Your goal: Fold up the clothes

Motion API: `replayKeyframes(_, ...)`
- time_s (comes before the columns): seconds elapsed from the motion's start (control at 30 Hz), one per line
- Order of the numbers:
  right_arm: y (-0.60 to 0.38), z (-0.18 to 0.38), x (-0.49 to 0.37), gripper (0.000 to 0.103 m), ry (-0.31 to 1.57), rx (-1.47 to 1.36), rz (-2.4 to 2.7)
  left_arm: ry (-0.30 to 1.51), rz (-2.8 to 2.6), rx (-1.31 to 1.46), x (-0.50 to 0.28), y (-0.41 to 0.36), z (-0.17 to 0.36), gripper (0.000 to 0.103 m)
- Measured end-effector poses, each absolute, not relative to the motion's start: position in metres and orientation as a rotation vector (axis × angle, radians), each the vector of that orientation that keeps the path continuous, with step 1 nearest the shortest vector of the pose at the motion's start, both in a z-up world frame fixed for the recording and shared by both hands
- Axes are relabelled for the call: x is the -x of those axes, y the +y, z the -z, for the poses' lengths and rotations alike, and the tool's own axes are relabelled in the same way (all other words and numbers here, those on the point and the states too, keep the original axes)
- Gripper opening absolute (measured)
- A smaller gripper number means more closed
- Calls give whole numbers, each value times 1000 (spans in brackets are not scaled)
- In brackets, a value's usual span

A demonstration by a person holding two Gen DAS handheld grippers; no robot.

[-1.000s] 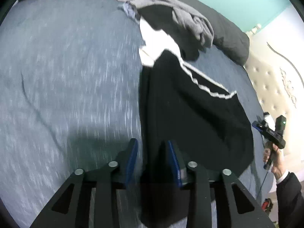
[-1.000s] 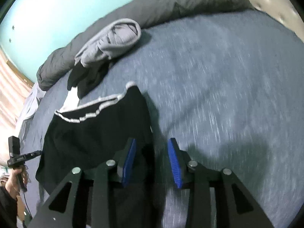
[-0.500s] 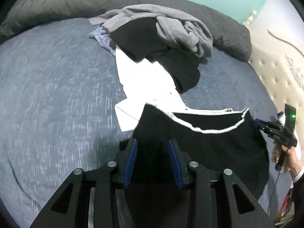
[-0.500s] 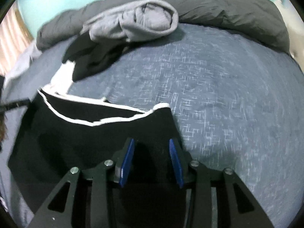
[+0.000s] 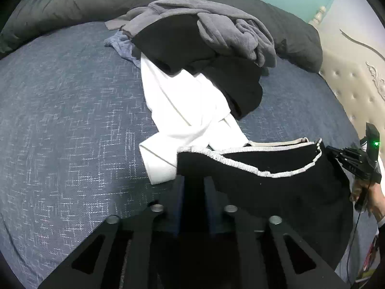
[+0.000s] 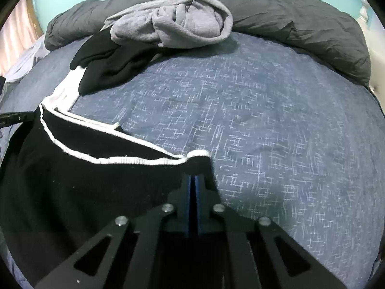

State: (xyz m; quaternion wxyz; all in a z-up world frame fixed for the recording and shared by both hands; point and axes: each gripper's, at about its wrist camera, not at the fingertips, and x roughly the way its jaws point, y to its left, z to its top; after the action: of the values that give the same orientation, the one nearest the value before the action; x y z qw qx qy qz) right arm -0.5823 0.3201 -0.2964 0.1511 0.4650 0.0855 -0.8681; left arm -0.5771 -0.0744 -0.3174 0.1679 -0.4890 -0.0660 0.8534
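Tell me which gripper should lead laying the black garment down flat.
Right, probably. The right gripper is shut on the black garment beside bare bedspread; the left gripper sits near the white garment.

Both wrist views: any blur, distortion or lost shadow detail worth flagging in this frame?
Left wrist view: sharp, strong fisheye bowing with dark corners; the black garment is near featureless, and the left gripper fingers merge into it. Right wrist view: slight smear on the blue bedspread at right; the right gripper is crisp, shadow beside it.
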Motion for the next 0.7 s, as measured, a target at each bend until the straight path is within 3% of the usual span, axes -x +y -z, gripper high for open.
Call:
replayKeyframes(0.17, 336, 282, 575, 2, 146, -1225, 2586, -187, -2437, 1367, 572, -75, 315, 9)
replayKeyframes(0.33, 378, 269, 578, 2, -175, -1176, 2671, -278, -2461, 1332, 571, -89, 306, 8)
replayKeyframes(0.57, 381, 290, 588, 2, -207, -1309, 2677, -300, -2479, 1360, 580, -89, 315, 8)
replayKeyframes(0.7, 384, 306, 595, 3, -316, -1389, 2606, -351, -2467, 1368, 574, -96, 314, 9)
